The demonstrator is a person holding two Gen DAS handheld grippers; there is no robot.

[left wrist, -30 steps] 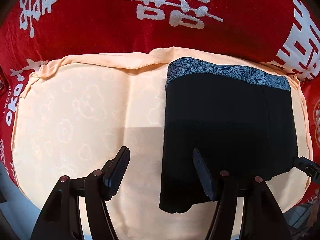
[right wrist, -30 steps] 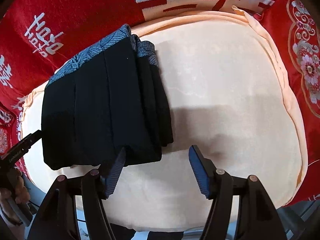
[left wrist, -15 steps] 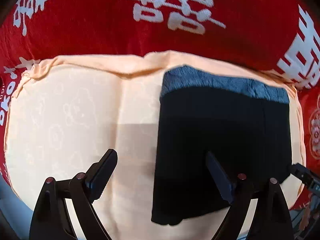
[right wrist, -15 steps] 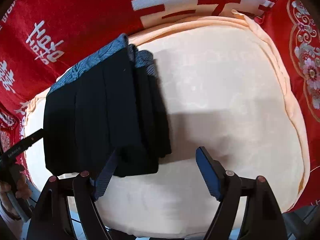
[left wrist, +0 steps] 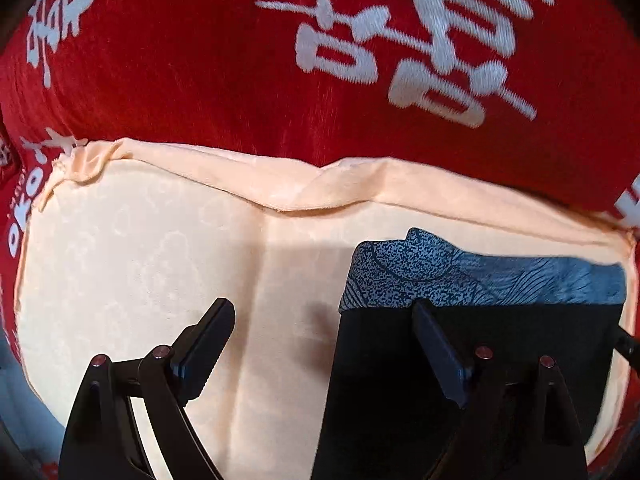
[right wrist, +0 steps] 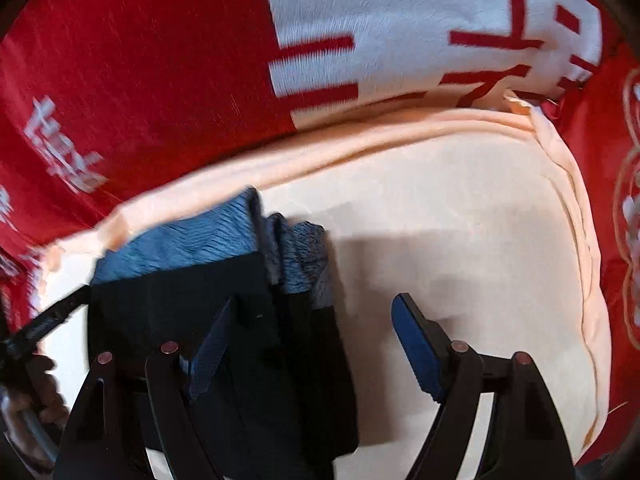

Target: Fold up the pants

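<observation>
White Chinese characters (left wrist: 420,36) on red blanket (left wrist: 180,80)

My left claw (left wrist: 324,344) is black plastic: two angular linkage arms with coppery round rivets and ribbed dark pads. My right claw (right wrist: 312,344) matches, its ribbed pads (right wrist: 414,346) blue.

Matt black cloth pants (left wrist: 500,344), plush red blanket (left wrist: 200,60)
</observation>
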